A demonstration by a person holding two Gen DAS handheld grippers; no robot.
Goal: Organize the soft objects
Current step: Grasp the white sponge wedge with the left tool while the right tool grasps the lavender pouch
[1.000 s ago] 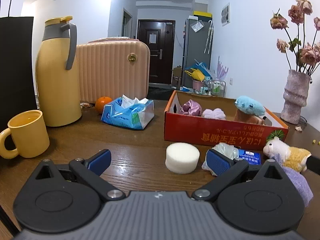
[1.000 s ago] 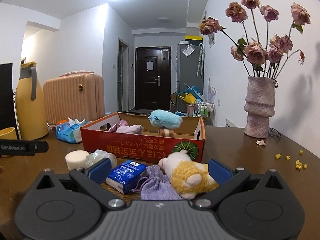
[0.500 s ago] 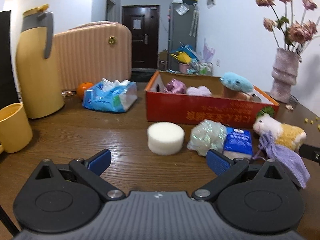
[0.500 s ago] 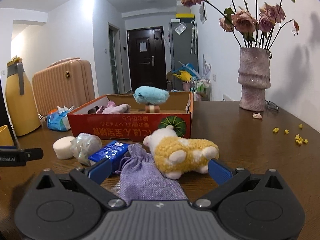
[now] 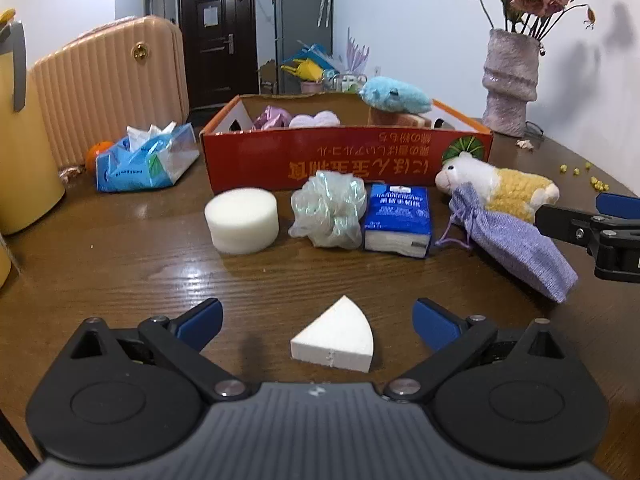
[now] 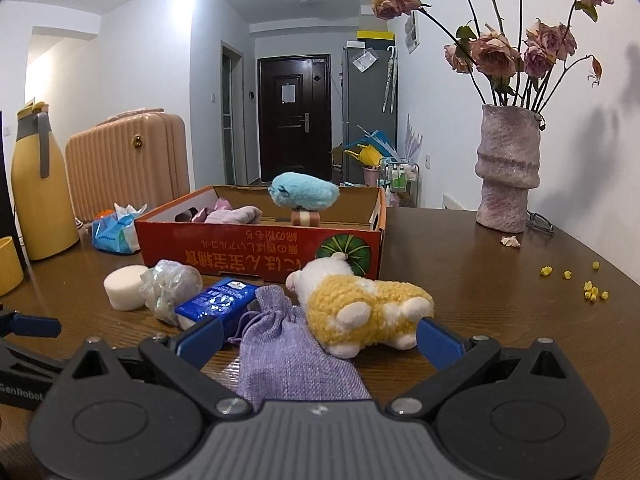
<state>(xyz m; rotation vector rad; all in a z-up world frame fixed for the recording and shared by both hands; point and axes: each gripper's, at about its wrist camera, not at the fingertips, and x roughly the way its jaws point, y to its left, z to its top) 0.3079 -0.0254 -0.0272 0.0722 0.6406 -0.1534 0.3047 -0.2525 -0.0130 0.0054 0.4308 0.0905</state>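
1. Soft things lie in a row on the wooden table (image 5: pixel 120 264), ahead of the fingers of both grippers and in front of a red cardboard box (image 5: pixel 348 160).
2. The left gripper (image 5: pixel 316 320) has its fingers wide apart, and a white foam wedge (image 5: pixel 334 338) sits on the table between them, touching neither.
3. Beyond the left fingertips, from left to right, lie a round white sponge (image 5: pixel 242 220), a pale mesh puff (image 5: pixel 330 208), a blue tissue pack (image 5: pixel 398 212), a purple drawstring pouch (image 5: pixel 516 240) and a yellow-and-white plush sheep (image 5: pixel 496 182).
4. The right gripper (image 6: pixel 318 334) also has its fingers spread apart, gripping nothing.
5. The pouch lies between the right fingers and runs back under the gripper body; the sheep lies just ahead, its rear close to the right-hand fingertip (image 6: pixel 438 344).
6. The tissue pack sits just beyond the left-hand fingertip of the right gripper.
7. Inside the box, farther ahead, rest a blue plush toy (image 6: pixel 304 192) and some pinkish soft items (image 6: pixel 232 214).
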